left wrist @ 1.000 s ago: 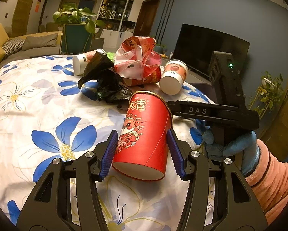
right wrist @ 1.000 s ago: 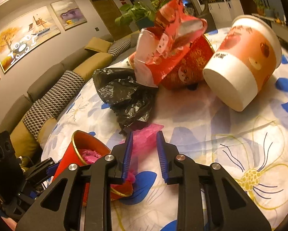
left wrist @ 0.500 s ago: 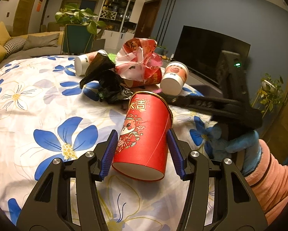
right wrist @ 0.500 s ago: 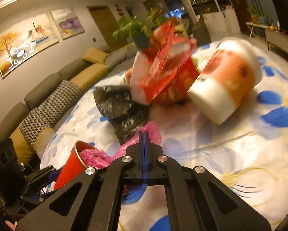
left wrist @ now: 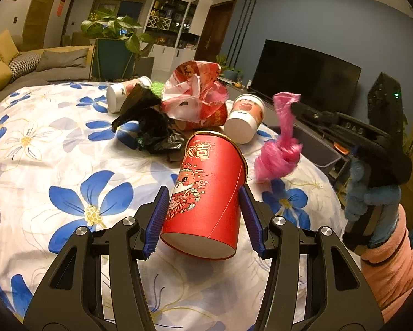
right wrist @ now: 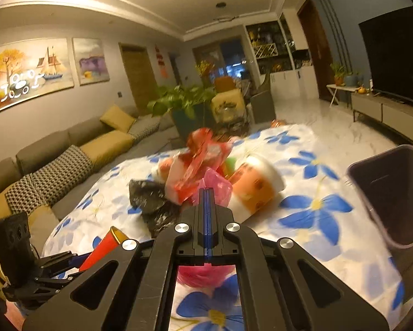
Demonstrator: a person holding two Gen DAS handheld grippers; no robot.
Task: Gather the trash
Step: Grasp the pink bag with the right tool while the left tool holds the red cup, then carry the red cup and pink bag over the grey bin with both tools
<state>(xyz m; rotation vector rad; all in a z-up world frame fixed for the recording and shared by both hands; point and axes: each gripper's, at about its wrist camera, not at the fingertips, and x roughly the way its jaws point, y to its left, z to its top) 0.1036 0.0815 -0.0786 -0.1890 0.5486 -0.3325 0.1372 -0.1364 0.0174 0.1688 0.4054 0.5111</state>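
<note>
Left gripper (left wrist: 203, 215) fingers seemingly clamping red cup (left wrist: 206, 193), right gripper (right wrist: 206, 207) pinching pink bag (left wrist: 281, 149)

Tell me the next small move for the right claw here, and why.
Probably carry the pink plastic bag sideways over the dark bin and open there. The right claw is shut on the bag's neck and it hangs clear of the floral tablecloth, while the bin's mouth stands open at the table's edge. The left claw just brackets the red paper cup.
</note>
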